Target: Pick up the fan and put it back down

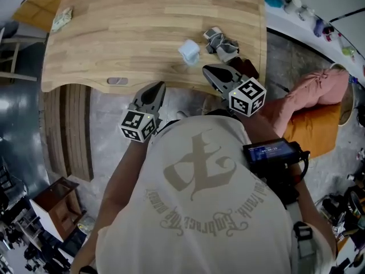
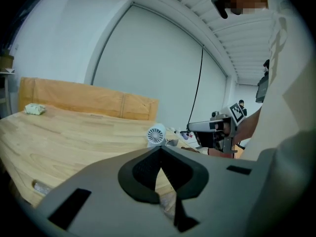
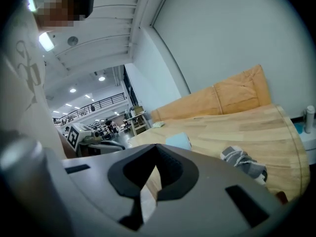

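Holds the left claw (image 1: 158, 88) shut and empty, off the near edge of the bench (image 1: 114, 33). Finds the fan (image 1: 189, 51) standing free on the bench beyond, far and right of that claw, grille facing it. Carries the right claw (image 1: 208, 71) shut and empty too, just near and right of the fan, clearly the closer one. Likely calls for opening it, then a short reach far-left.

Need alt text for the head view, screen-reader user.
Seen from above, a person in a pale T-shirt holds the left tool and right tool, both shut and empty, at the near edge of a wooden table. A small pale fan sits on the table beside a grey cloth, just beyond the right tool.
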{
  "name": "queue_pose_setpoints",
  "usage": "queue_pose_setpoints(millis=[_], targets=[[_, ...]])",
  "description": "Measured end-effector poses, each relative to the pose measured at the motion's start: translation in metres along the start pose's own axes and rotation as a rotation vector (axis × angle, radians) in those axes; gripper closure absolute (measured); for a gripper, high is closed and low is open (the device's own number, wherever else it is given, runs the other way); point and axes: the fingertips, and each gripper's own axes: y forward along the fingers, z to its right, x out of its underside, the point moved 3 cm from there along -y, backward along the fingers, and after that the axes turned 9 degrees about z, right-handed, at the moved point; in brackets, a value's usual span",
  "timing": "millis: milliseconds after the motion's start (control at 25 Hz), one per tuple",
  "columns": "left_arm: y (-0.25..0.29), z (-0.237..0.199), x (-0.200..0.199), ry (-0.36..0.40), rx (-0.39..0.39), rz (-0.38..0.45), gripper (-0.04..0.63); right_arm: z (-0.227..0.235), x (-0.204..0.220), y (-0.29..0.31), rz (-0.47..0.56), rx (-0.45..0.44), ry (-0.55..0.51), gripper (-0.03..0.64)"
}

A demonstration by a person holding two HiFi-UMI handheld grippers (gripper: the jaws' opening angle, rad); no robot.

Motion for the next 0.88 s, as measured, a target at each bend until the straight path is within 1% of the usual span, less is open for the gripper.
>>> queue_pose_setpoints(millis=[360,520,880], targets=[[0.01,-0.007,0.015,-0.037,-0.006,-0.013,0.584,0.01,-0.002,-0.001,0.028,0.037,0.031,0.603],[0.014,-0.008,0.013,-0.024,0.005,-0.015,0.584,0.011,-0.004,0.001,0.033,0.034,0.029,0.603],[0.026,-0.004,0.011,-0.022,0.016,-0.024,0.584,0.015,-0.008,-0.005,0.024,0.031,0.028,0.603]])
